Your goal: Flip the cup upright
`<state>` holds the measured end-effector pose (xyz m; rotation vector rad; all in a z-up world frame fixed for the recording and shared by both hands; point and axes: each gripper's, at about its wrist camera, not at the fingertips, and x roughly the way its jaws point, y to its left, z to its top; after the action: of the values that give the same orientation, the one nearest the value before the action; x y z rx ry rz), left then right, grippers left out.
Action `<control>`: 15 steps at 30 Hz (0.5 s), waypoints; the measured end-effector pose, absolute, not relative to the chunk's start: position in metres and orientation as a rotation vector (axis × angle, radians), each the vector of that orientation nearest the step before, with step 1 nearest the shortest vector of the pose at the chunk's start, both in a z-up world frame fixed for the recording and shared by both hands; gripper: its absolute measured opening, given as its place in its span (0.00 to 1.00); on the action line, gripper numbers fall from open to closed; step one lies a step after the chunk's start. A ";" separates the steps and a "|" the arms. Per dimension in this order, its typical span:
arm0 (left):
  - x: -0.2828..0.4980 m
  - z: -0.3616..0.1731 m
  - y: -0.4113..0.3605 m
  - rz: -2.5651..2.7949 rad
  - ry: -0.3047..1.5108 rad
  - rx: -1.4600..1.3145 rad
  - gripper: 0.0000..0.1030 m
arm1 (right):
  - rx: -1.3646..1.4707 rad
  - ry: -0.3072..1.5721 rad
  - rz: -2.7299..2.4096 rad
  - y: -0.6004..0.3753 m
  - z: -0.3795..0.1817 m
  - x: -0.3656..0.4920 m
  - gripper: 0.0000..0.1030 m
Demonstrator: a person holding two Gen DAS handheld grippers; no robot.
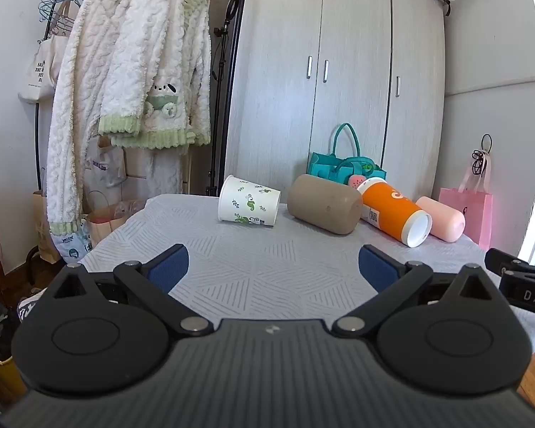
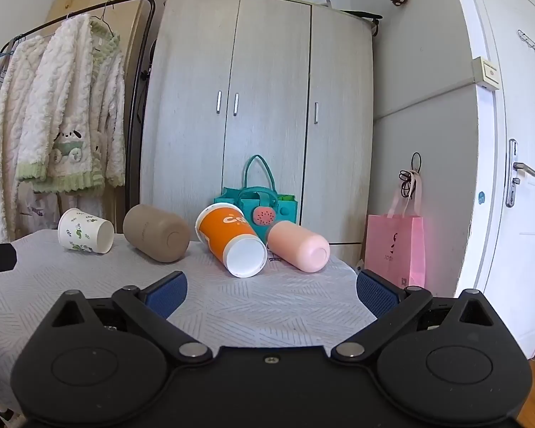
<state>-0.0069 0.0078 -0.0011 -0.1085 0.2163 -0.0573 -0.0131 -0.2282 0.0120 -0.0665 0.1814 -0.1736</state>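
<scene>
Left wrist view: left gripper (image 1: 273, 265) spread wide, blue pads (image 1: 169, 267) apart, nothing between them. Four cups lie on their sides in a row at mid-frame on the table (image 1: 267, 271): leaf-print paper cup (image 1: 248, 206), tan cup (image 1: 324, 208), orange cup (image 1: 396, 212), pink cup (image 1: 442, 219) (last two touching). Wardrobe (image 1: 339, 71) behind.

Right wrist view: right gripper (image 2: 271, 290) also wide open, empty, low in frame. Orange cup (image 2: 232, 240) near centre, white base toward camera; pink cup (image 2: 299, 248) just right of it; tan cup (image 2: 157, 233) and paper cup (image 2: 85, 232) at left. Teal bag (image 2: 264, 203) behind, pink bag (image 2: 397, 249) at right.
</scene>
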 end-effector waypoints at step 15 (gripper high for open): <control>-0.007 -0.001 0.012 -0.057 0.232 -0.102 1.00 | -0.052 0.201 -0.162 -0.234 0.015 -0.013 1.00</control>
<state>-0.0072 0.0119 -0.0011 -0.1022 0.2320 -0.0568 -0.0133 -0.2344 0.0151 -0.0524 0.2012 -0.1618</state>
